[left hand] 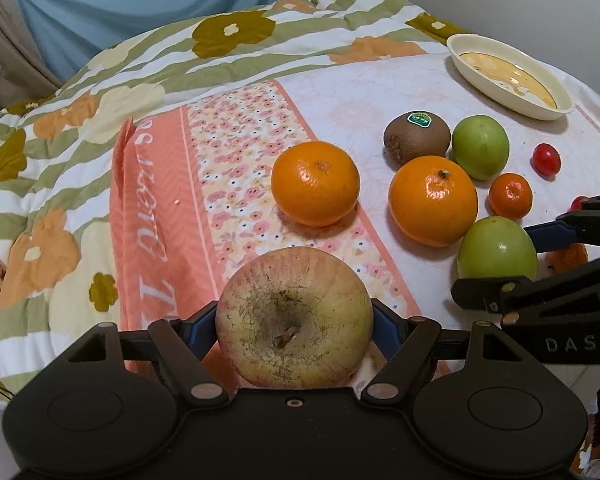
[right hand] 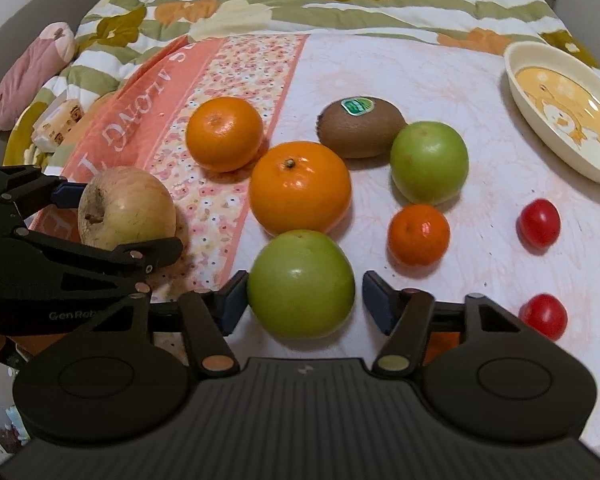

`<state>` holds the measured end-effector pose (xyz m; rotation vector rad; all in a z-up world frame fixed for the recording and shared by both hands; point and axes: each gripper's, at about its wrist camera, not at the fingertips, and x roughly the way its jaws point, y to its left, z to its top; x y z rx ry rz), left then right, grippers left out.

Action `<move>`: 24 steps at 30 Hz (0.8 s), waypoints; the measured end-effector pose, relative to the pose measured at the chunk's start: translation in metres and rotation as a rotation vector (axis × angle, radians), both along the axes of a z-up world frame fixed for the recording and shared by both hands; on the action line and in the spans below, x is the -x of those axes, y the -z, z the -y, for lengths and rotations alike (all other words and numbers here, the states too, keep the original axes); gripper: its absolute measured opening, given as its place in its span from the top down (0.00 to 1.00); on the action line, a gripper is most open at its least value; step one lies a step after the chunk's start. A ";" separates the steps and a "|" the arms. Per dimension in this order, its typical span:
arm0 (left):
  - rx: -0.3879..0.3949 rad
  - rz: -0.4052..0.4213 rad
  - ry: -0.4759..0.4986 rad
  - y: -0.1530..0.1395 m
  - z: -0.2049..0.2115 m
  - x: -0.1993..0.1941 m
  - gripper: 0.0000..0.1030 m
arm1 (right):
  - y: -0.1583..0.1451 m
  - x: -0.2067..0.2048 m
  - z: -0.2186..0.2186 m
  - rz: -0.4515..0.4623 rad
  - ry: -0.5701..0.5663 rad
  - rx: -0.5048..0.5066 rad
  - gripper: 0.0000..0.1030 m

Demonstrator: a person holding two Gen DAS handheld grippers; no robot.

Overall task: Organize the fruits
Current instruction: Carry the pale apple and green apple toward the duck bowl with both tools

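The quilted cotton bedspread (right hand: 420,80) looks soft and matt, puckered along its stitching. Both large oranges (right hand: 299,187) have glossy, finely pitted peel, as does the small tangerine (right hand: 418,234). The green apples (right hand: 301,285) are smooth and waxy; the yellow-pink apple (left hand: 294,318) is dull, with rough russet around its stem. The kiwi (right hand: 362,127) is fuzzy brown under a shiny paper sticker. The cherry tomatoes (right hand: 538,223) gleam. The cream dish (right hand: 540,136) near the far right corner looks like smooth plastic.

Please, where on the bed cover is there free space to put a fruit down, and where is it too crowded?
Free: the white patch between the kiwi and the cream dish, and the pink floral band left of the far orange. Crowded: the cluster around the big orange, where fruits nearly touch. The dish itself holds no fruit.
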<state>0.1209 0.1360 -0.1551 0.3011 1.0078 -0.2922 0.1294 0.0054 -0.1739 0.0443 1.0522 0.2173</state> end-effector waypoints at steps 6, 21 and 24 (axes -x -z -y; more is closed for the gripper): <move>0.021 -0.010 -0.024 -0.002 -0.004 0.006 0.23 | -0.003 0.001 -0.004 0.002 -0.011 0.014 0.31; 0.068 0.090 -0.082 -0.060 0.017 0.023 0.22 | -0.070 0.020 0.043 0.115 0.008 -0.027 0.31; 0.075 0.117 -0.117 -0.076 0.032 0.027 0.22 | -0.087 0.020 0.067 0.136 -0.012 -0.028 0.31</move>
